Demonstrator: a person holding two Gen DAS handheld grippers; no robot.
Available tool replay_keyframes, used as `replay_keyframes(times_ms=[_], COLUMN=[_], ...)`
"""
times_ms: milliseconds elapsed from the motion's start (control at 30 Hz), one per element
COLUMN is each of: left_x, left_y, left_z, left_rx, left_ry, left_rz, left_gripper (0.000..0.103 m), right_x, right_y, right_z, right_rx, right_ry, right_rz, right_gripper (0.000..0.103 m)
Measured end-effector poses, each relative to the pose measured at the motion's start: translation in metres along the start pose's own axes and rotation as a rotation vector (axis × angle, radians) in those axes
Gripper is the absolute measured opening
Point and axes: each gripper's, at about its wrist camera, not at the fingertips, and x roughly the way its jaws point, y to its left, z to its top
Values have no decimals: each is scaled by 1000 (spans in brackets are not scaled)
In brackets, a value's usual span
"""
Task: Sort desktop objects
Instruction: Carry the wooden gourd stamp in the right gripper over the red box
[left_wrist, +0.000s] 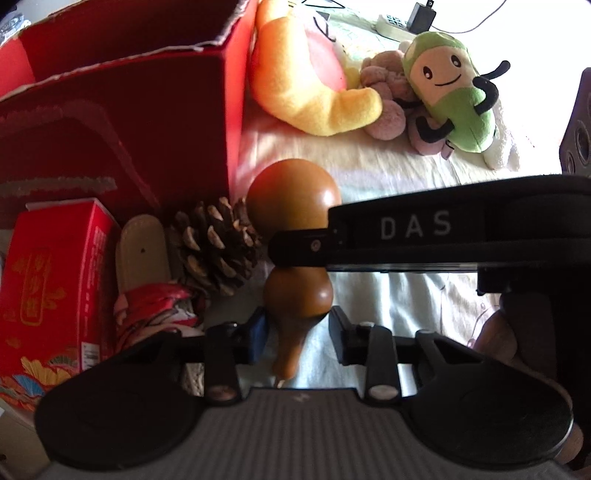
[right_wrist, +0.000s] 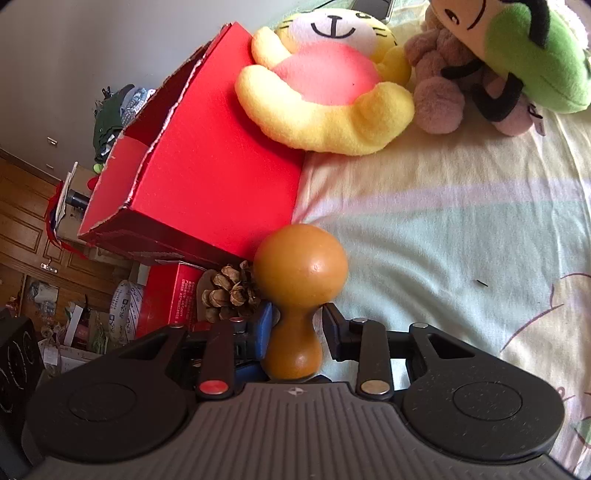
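With both the left gripper (left_wrist: 297, 332) and right gripper (right_wrist: 297, 328) jaws pinching the gourd (right_wrist: 300, 273), next up is probably lifting it into the red box (right_wrist: 207, 173).

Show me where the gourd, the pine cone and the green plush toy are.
gourd (right_wrist: 301, 269): right wrist view, on its large round bulb.
pine cone (left_wrist: 216, 245): left wrist view, middle of its scales.
green plush toy (left_wrist: 448, 92): left wrist view, on its smiling face.
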Motion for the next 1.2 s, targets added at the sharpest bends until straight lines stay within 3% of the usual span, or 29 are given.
replay_keyframes(times_ms=[267,467,600,767,967,1100,1200], left_x=[-19,-76,-125,-153,-142,-100,-63], left_y=[-49,-71,-47,20,105,157,187], left_z=[7,50,84,113,129,135,136], left_rx=[147,258,288,265,248,210,195], left_ry=[-23,-169,-290,-326,-259,-125,-26], left_rz=[-80,-130,-93,-39,11,30,34], left_gripper=[33,27,26,26,27,28,30], right_x=[-7,-61,-100,-128,-88,-40,6], right_y=[-14,-30,-8,60,131,166,177], right_z=[6,9,34,81,117,124,130], right_rx=[15,79,1,-165,-192,-193,-150], right_ry=[-8,-102,-209,-330,-340,-308,-233], right_rz=[48,42,30,60,107,107,83], right_gripper=[29,29,29,29,29,29,29])
